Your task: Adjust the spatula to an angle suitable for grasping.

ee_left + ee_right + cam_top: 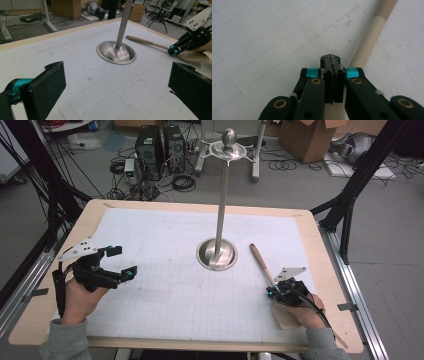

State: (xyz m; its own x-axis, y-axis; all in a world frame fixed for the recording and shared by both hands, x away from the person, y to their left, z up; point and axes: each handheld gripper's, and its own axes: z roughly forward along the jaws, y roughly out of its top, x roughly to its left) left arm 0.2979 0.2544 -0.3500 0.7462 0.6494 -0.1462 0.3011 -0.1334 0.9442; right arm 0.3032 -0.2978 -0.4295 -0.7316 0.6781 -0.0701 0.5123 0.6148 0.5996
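Risk: wooden spatula [263, 265] may slip, lower right; pinch is thin.
Right gripper [271, 291]: jaws together on spatula.
Left gripper [125, 262]: jaws apart, empty.
Hazard: handle could knock steel stand [218, 251] at centre.

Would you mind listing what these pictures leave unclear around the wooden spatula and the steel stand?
- Wooden spatula: in the high view the right hand and right gripper cover most of its blade.
- Whether the shut jaws touch the spatula: unclear in the right gripper view.
- Steel stand: top cut off by the left gripper view's edge.

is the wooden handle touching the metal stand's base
Apart. High view shows white mat between the wooden handle tip and the stand's base; left gripper view shows the same gap.
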